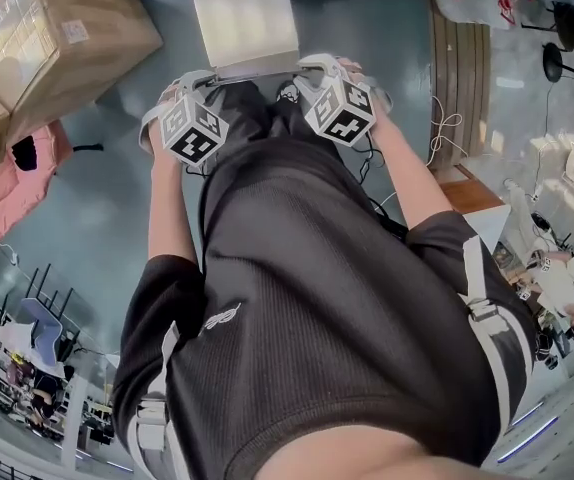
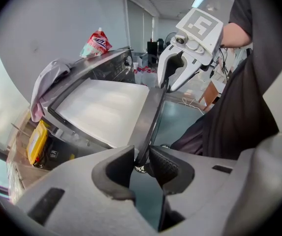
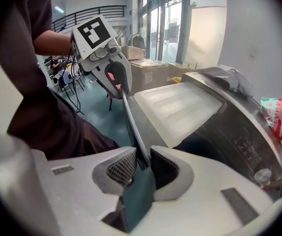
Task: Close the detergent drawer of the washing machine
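Grip set, closing not yet done: my left gripper and right gripper pinch the front rim of the raised grey-framed white washer lid.

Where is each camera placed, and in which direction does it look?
Head view: on the person's head, looking down at the washer lid; torso, forearms show.
Left gripper view: on left gripper, along jaws clamping the lid's edge; dark shirt shows.
Right gripper view: on right gripper, same edge; forearm shows.
Shared: lid, both grippers.
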Action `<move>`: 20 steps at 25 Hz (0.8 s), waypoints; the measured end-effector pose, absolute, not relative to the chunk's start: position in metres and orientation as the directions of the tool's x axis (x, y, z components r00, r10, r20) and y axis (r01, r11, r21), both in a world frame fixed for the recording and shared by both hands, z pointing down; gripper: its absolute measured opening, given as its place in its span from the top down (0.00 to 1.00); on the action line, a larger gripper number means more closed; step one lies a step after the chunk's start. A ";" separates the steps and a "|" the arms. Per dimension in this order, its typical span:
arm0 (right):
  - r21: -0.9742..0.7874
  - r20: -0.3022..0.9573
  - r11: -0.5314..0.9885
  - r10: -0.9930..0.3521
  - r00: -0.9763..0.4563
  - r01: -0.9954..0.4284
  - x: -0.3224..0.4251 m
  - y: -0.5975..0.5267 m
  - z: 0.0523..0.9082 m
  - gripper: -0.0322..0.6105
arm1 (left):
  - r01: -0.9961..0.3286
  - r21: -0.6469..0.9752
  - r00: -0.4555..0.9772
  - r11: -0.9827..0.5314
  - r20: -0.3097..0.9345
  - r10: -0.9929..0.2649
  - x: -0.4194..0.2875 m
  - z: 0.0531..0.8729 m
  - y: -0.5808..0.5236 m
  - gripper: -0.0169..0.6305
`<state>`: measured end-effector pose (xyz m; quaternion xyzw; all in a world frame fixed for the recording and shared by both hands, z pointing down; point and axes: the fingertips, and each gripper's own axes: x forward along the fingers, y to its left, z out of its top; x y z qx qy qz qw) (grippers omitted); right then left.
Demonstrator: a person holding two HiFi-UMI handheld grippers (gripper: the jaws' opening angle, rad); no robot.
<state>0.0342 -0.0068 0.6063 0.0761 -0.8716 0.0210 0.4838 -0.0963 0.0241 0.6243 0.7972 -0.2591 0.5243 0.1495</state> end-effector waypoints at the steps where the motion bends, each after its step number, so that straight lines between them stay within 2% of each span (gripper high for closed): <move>1: 0.036 0.846 0.988 -0.112 -0.522 -0.153 0.033 -0.006 0.605 0.81 | -0.569 -0.026 0.320 -0.822 0.914 -0.250 -0.098 0.623 0.025 0.82; 20: 0.032 0.851 0.970 -0.153 -0.503 -0.241 0.026 -0.039 0.596 0.79 | -0.547 -0.016 0.346 -0.837 0.906 -0.243 -0.103 0.615 -0.004 0.82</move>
